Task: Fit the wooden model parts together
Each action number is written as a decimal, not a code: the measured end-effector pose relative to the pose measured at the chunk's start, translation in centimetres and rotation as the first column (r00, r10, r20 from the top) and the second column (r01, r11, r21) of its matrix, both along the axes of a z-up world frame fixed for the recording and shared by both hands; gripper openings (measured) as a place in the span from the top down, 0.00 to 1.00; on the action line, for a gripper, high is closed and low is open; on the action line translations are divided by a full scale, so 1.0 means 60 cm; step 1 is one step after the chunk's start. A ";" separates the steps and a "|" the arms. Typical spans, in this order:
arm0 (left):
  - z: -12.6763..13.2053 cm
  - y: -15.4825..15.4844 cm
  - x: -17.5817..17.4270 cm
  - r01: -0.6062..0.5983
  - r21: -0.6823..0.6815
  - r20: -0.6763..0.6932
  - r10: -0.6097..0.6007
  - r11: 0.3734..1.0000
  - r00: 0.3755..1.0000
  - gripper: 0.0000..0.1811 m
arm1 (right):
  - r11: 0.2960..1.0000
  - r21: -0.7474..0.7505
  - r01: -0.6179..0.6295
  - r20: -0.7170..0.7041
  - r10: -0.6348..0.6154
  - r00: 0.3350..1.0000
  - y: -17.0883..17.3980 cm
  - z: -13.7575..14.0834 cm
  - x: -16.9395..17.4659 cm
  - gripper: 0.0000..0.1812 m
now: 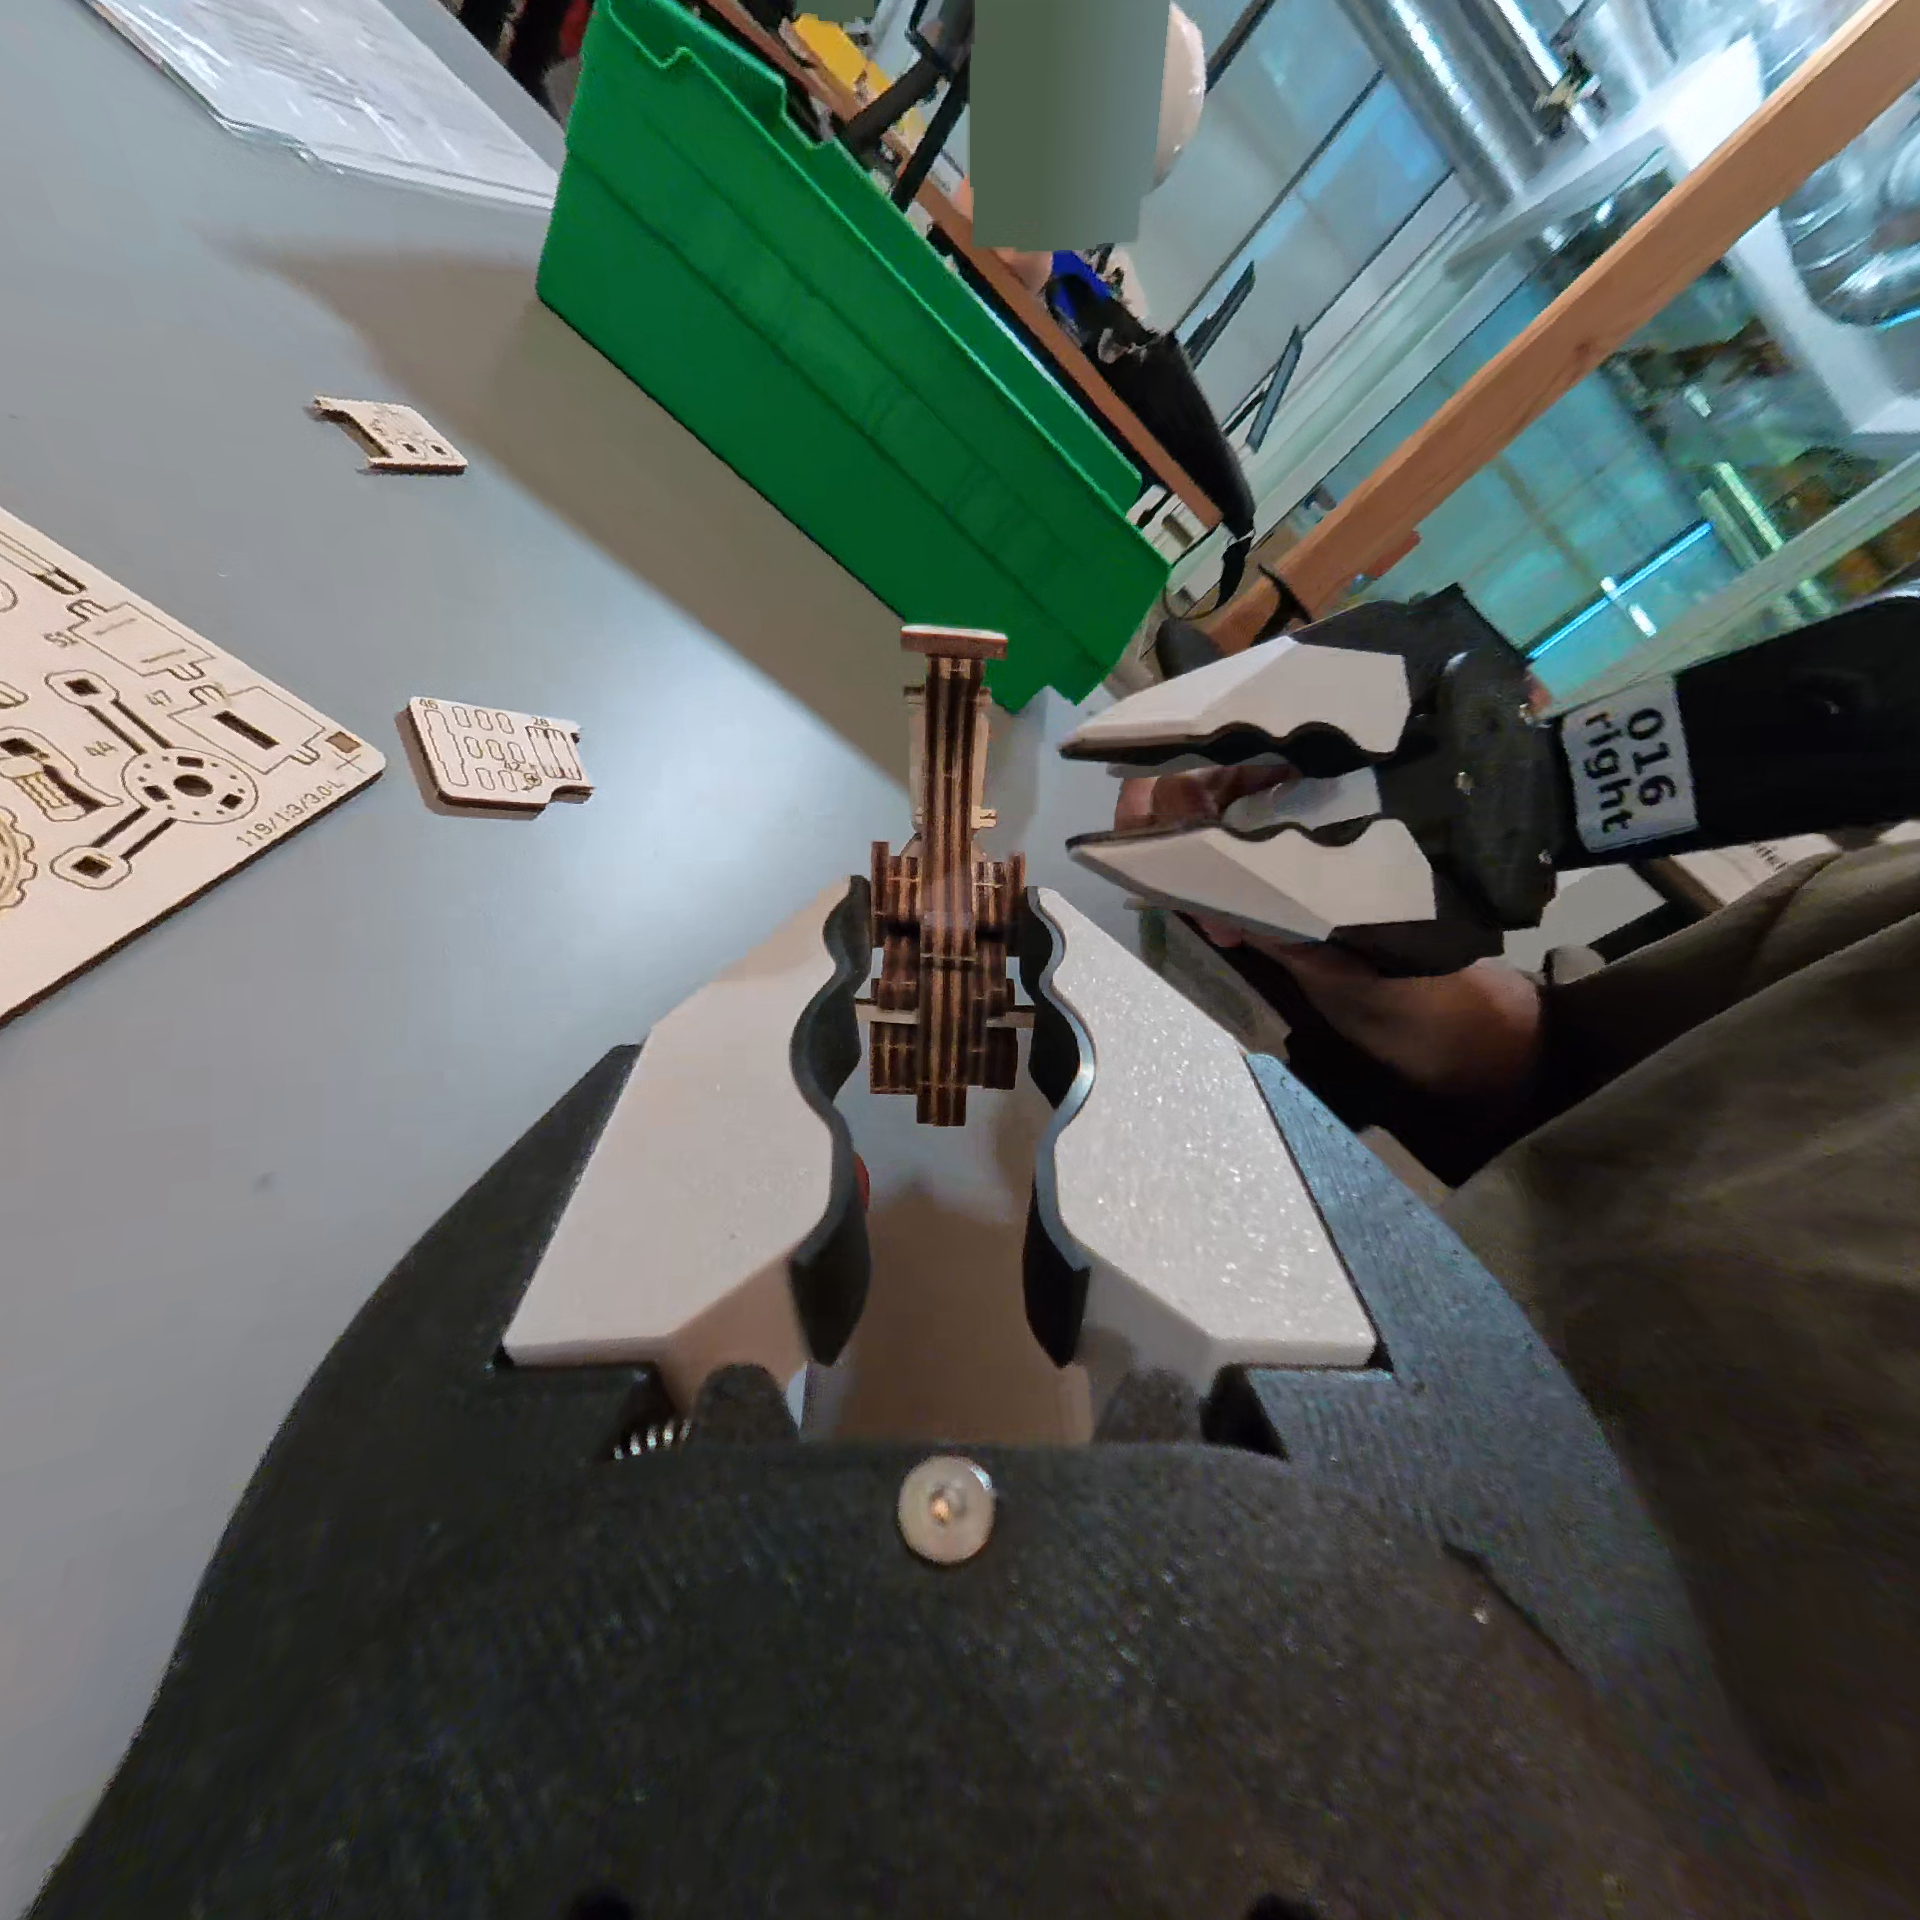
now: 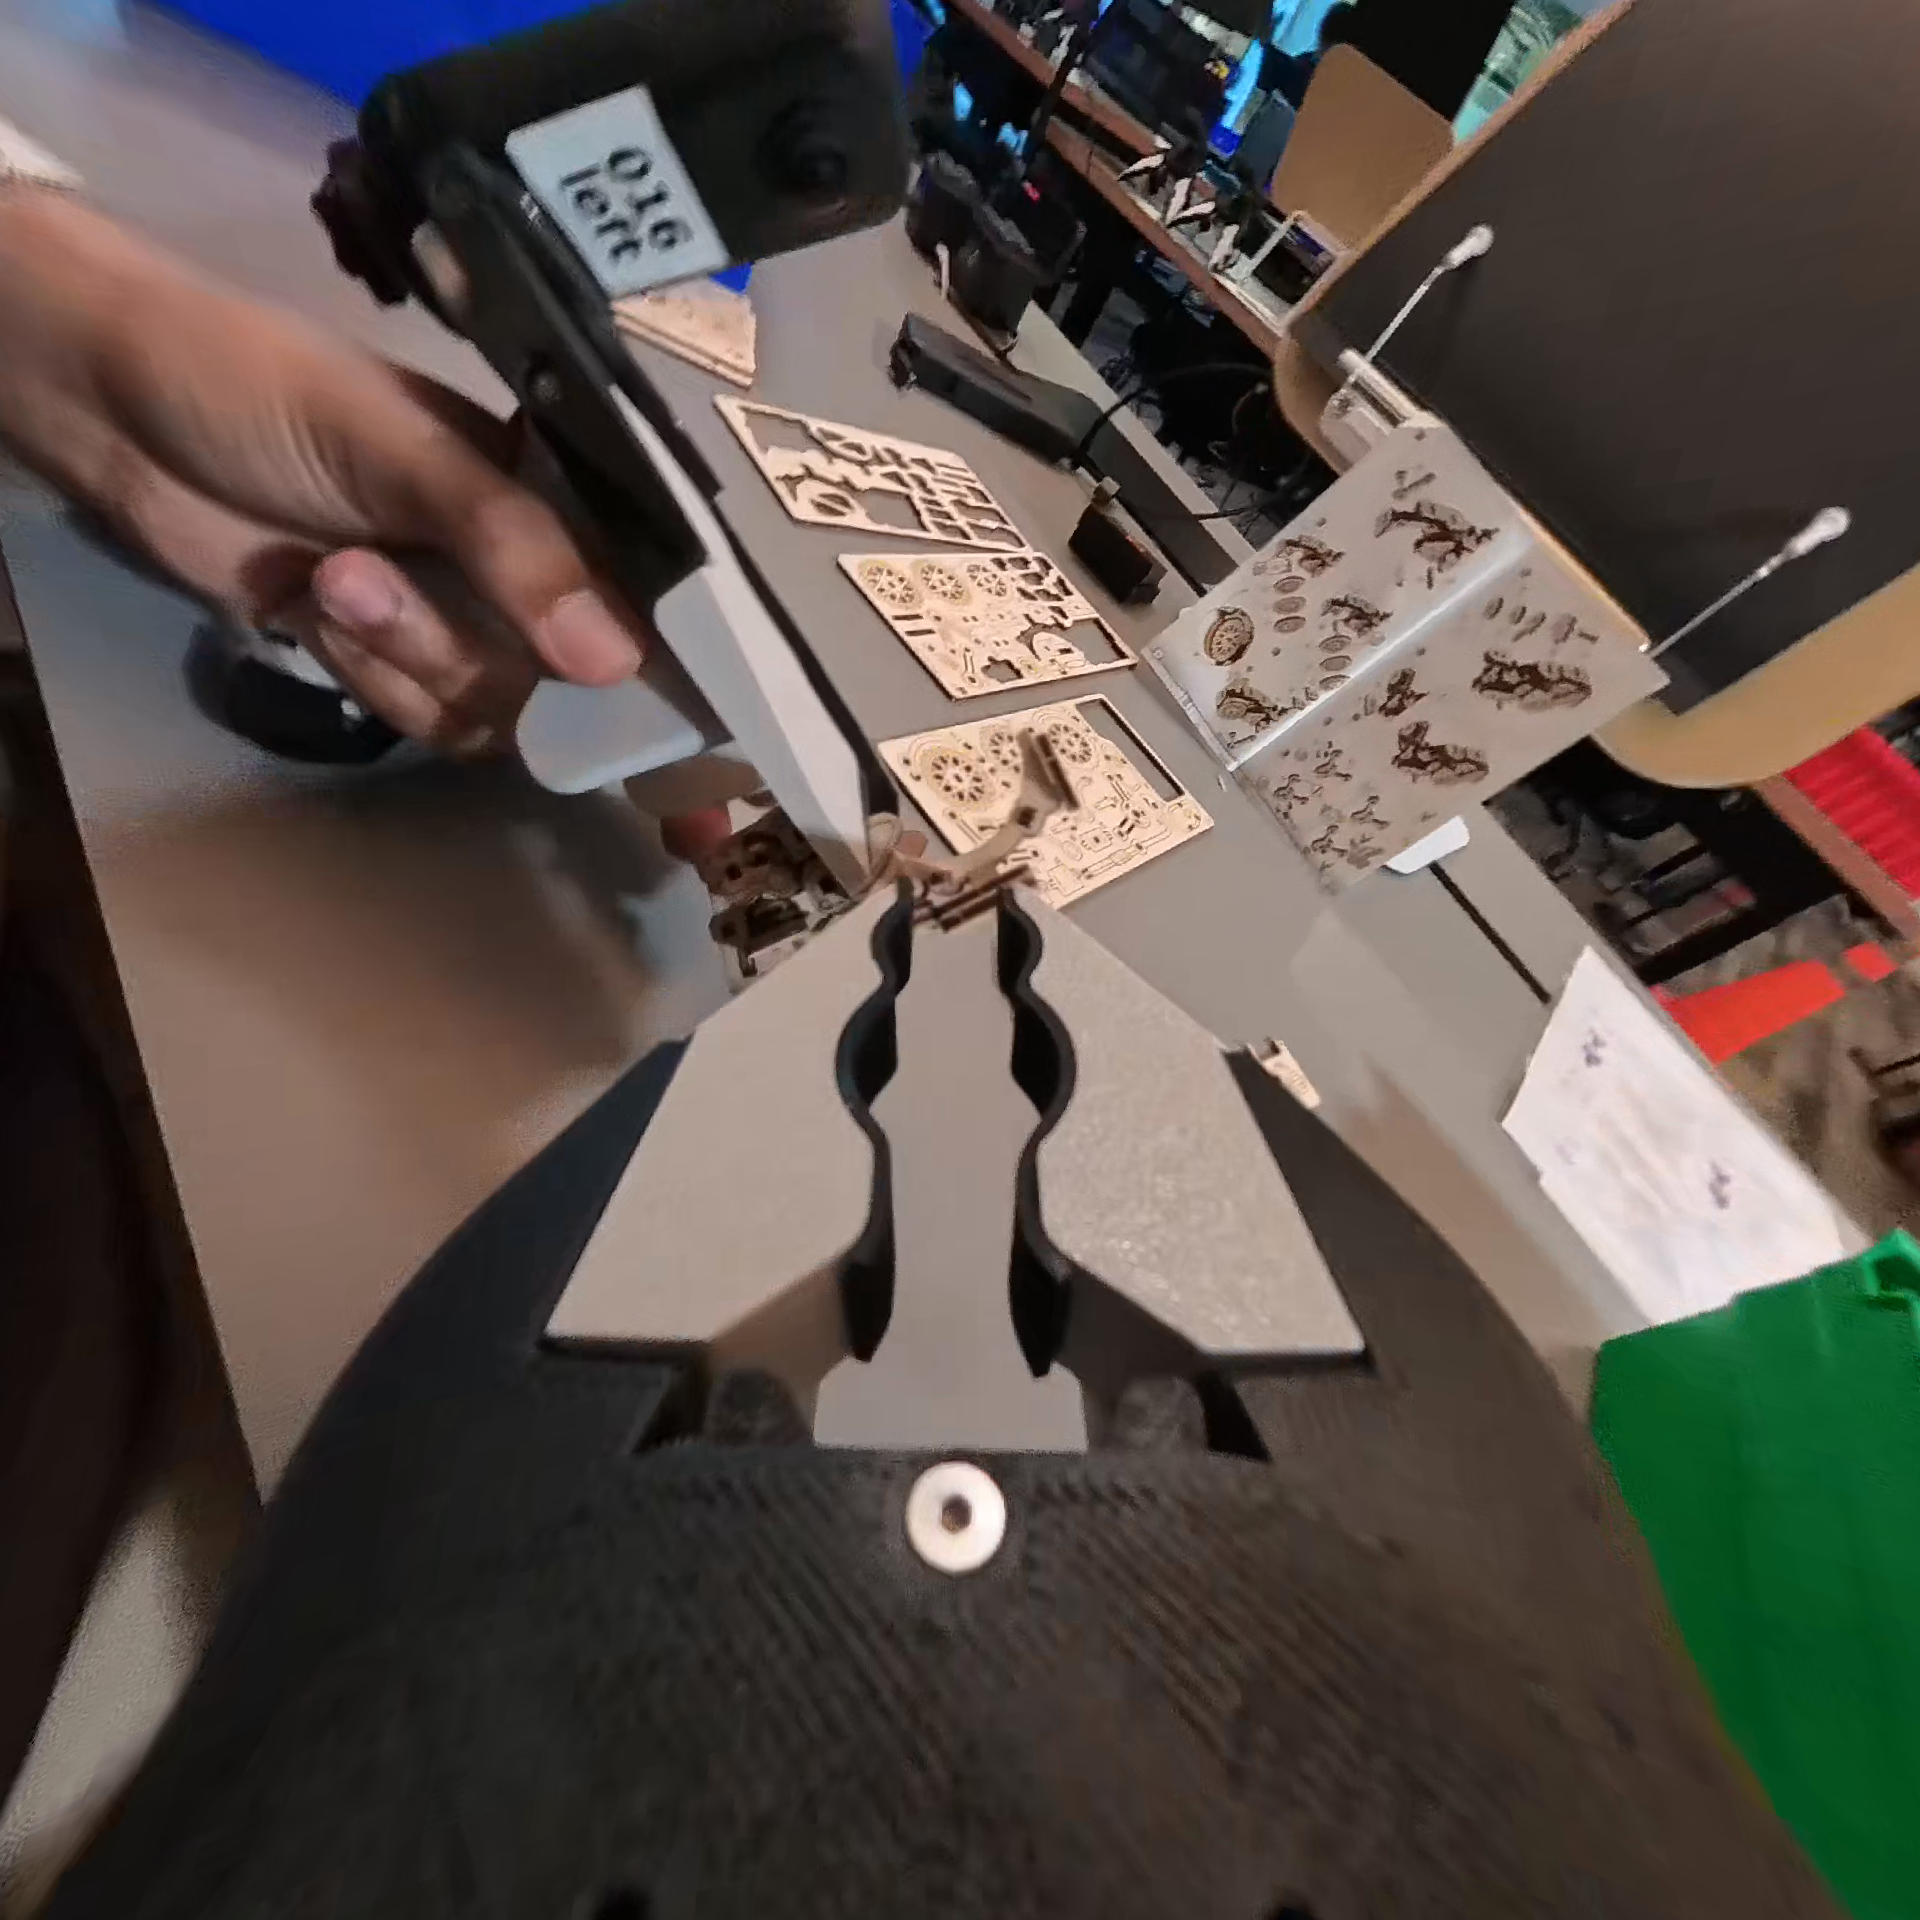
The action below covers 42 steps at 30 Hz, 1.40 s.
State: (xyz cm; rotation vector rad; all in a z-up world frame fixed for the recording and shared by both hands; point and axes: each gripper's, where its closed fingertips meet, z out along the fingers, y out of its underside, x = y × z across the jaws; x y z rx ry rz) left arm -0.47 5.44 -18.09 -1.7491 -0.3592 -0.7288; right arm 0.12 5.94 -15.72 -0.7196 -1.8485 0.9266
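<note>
**A:** The wooden model, that dark-edged layered plywood sub-assembly [image 1: 943, 966] with a pale arm sticking up from it, sits clamped between your left claw's [image 1: 945, 914] white fingers, lifted off the grey table [image 1: 312, 1039]. Several pieces are already slotted into it, so you're partway in.

**B:** And my right claw [image 1: 1075, 795]?

**A:** Just to the right of the left one, jaws a little apart. In the left wrist view nothing shows between them. In the right wrist view its tips reach the model's arm, with dark slats between them, but the picture is blurred, so I can't tell whether you've caught it.

**B:** What's left to do?

**A:** Plenty, I'd judge. A small pale plywood piece with slots [image 1: 497, 755] lies on the table left of your left claw, another notched piece [image 1: 392, 434] beyond it, and a laser-cut plywood sheet [image 1: 125, 748] farther left holds many parts. A green plastic bin [image 1: 831, 353] stands ahead.
</note>
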 end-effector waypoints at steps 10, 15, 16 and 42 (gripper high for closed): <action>-0.023 -0.004 0.014 0.020 -0.118 -0.231 -0.047 0.993 0.972 0.87 | 0.926 0.354 -0.128 0.029 0.126 0.992 -0.021 -0.046 0.020 0.88; -0.027 -0.005 0.024 0.042 -0.140 -0.283 -0.081 0.989 0.956 0.86 | 0.932 0.330 -0.152 0.037 0.148 0.988 -0.026 -0.046 0.024 0.86; -0.028 -0.005 0.026 0.045 -0.142 -0.291 -0.085 0.989 0.953 0.86 | 0.930 0.332 -0.157 0.041 0.152 0.987 -0.027 -0.047 0.025 0.86; -0.029 -0.006 0.027 0.049 -0.148 -0.333 -0.097 0.988 0.938 0.86 | 0.863 0.481 -0.153 0.078 0.131 0.988 -0.023 -0.074 0.027 0.87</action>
